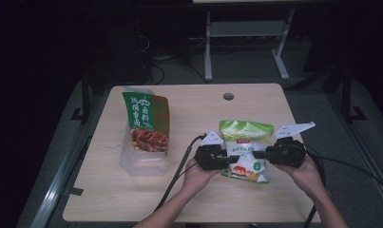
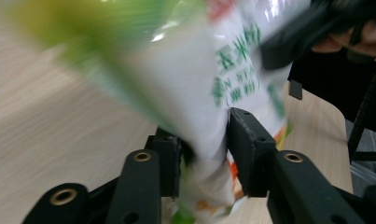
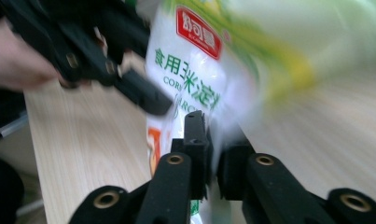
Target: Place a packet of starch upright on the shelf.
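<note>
- The white and green bag [image 1: 244, 151] sits lower right of centre in the high view, held between both grippers.
- The left gripper [image 1: 225, 157] pinches its left edge; the right gripper [image 1: 263, 154] pinches its right edge.
- Farther left, a clear tub [image 1: 144, 164] holds a green and red packet [image 1: 146, 121], standing upright.

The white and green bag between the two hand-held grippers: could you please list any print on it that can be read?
"食用玉米淀粉", green, on the white and green bag; the third character is blurred.
"COR…", green Latin letters under it, cut off by a jaw.
White characters on its red label: too blurred to read.
</note>
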Motion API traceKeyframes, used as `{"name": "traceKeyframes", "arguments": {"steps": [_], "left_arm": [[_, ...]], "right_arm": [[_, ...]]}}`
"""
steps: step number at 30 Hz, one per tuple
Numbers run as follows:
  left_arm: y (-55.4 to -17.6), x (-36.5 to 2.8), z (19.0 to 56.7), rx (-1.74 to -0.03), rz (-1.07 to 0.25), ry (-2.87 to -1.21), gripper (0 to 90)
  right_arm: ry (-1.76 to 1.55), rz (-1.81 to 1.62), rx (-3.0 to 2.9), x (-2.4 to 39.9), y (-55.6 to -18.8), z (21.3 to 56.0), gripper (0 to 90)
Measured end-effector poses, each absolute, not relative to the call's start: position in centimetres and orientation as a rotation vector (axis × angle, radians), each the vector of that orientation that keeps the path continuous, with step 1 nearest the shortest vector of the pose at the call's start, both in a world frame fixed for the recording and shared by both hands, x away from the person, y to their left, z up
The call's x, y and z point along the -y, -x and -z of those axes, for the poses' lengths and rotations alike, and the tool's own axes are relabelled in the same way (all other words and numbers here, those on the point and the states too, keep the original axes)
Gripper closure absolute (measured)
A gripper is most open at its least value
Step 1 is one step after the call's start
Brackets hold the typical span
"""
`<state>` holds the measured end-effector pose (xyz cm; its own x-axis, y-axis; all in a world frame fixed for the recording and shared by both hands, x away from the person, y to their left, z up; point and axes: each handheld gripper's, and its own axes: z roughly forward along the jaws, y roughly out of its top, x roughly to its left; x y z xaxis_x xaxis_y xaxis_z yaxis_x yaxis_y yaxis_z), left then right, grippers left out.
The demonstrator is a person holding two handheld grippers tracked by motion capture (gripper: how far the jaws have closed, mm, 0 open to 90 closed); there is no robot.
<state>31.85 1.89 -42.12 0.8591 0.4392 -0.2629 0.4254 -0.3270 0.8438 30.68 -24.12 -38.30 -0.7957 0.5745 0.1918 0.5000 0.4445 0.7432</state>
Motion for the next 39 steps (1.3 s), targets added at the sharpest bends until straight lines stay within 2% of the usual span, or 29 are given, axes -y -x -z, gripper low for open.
{"name": "traceKeyframes", "arguments": {"steps": [7,10,13,17,39], "left_arm": [[-31.5,-1.8,42.1,-0.614,-0.056,-1.986,67.6],[-31.3,-1.8,42.0,-0.611,-0.071,-1.998,64.9],[-31.2,-2.0,42.0,-0.604,-0.097,-2.033,61.4],[-30.8,-2.5,42.1,-0.61,-0.131,-2.064,54.7],[-27.8,-6.6,42.4,-0.568,-0.175,-2.091,43.1]], "right_arm": [[-0.971,-1.266,-2.651,23.6,-30.7,39.4,79.1],[-0.979,-1.234,-2.662,23.6,-30.7,39.2,85.4],[-0.986,-1.229,-2.662,23.5,-30.6,39.1,87.5],[-1.0,-1.261,-2.64,23.7,-30.5,39.2,87.8],[-0.933,-1.223,-2.63,21.5,-31.4,36.8,88.2]]}}
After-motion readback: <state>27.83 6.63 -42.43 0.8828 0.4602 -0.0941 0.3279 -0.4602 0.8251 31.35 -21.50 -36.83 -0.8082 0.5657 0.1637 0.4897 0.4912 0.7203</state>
